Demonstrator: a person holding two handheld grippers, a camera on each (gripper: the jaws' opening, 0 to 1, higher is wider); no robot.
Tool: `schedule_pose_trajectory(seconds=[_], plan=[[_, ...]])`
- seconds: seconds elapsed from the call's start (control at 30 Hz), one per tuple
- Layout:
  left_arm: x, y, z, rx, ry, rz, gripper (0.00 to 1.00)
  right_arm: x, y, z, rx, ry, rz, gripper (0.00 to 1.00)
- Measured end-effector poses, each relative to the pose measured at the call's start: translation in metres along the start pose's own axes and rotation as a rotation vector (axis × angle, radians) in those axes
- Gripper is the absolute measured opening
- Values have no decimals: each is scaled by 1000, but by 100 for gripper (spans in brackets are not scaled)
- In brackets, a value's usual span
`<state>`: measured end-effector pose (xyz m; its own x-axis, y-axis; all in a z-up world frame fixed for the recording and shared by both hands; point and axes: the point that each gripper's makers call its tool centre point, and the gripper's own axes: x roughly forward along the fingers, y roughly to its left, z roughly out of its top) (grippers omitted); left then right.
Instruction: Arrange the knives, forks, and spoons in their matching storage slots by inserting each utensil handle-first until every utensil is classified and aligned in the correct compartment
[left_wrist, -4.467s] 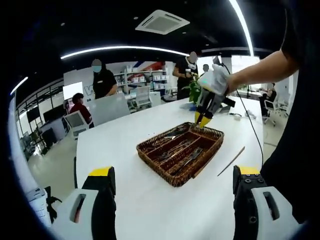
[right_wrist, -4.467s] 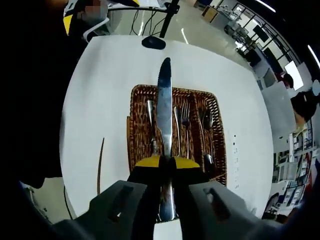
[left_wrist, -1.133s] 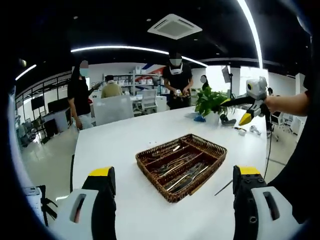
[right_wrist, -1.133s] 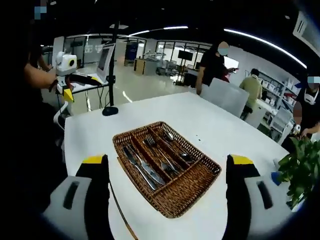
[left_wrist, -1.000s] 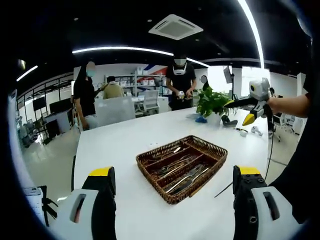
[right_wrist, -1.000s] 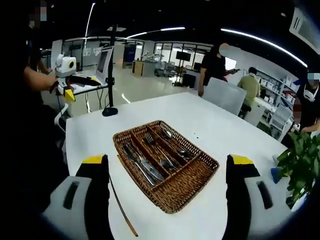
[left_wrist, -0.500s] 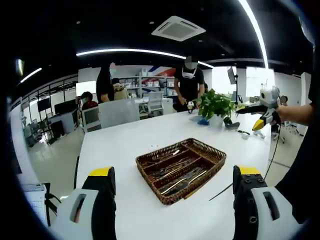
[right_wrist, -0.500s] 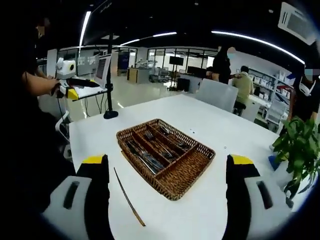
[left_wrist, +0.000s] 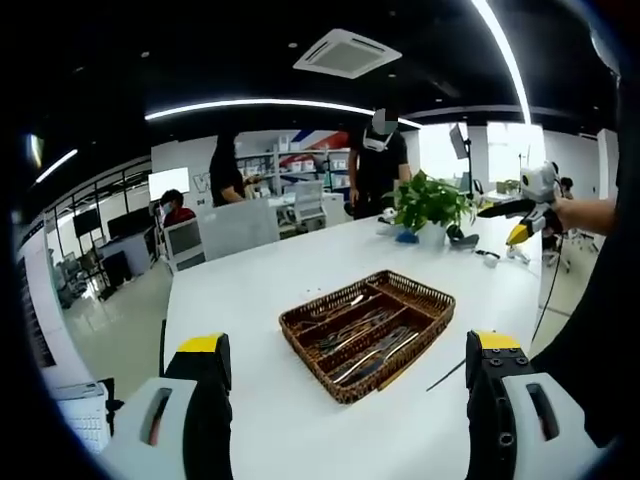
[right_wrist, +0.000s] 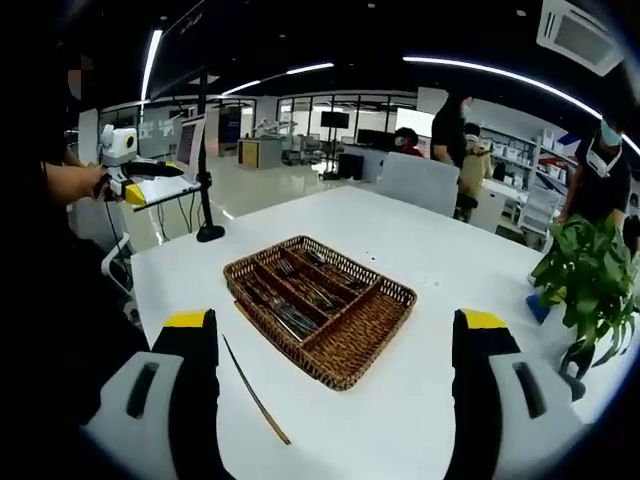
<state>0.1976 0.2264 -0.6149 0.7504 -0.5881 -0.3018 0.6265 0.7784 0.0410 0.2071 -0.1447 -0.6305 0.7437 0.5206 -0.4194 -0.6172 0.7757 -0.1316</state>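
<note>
Wicker tray (right_wrist: 350, 345) sat mid-desk (right_wrist: 450, 280), ahead of and between right gripper (right_wrist: 335, 345) fingers, apart, empty | utensils (right_wrist: 300, 290) lay lengthwise in its slots, parallel to dividers | thin stick (right_wrist: 255, 390) just beside tray's long edge | left gripper (left_wrist: 345, 365) fingers apart, empty; bare desk all round.

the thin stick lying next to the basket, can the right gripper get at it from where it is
Probably yes. The thin stick lies bare on the white table beside the wicker basket, uncovered, and the right gripper is open and empty, though held well back.
</note>
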Motion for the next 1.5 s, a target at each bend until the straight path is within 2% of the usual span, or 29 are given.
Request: schedule_pose_trajectory(seconds=[0.17,0.27,0.33,0.43,0.6,0.63,0.7,0.87,1.1,1.3,1.5], plan=[[3,-1,-1,2,5,-5,100,-1,-7,-6,6,7,-6,100],[3,3,2,-19,-19,26,100,1,-12,-13,-10,18,-10,100],[4,3,2,-20,-27,14,100,1,-14,-15,-9,21,-13,100],[8,1,-2,-9,9,2,100,0,-16,-14,3,-9,-24,100],[8,1,1,2,6,12,100,-2,-8,-12,19,-15,-4,100],[8,-1,-4,-16,24,-1,100,-3,-9,-11,25,-17,-17,100],[10,-1,-12,-2,57,-4,100,-4,-9,-7,21,-35,-26,100],[9,-5,-14,-12,72,-18,100,-3,-6,-7,32,-50,-29,100],[2,-5,-7,-10,50,-16,100,-3,4,-3,8,-91,20,100],[-8,1,-8,-20,33,8,100,3,3,-12,-55,-70,28,100],[-9,-3,-10,-42,19,-8,100,0,6,-16,-50,-55,36,100]])
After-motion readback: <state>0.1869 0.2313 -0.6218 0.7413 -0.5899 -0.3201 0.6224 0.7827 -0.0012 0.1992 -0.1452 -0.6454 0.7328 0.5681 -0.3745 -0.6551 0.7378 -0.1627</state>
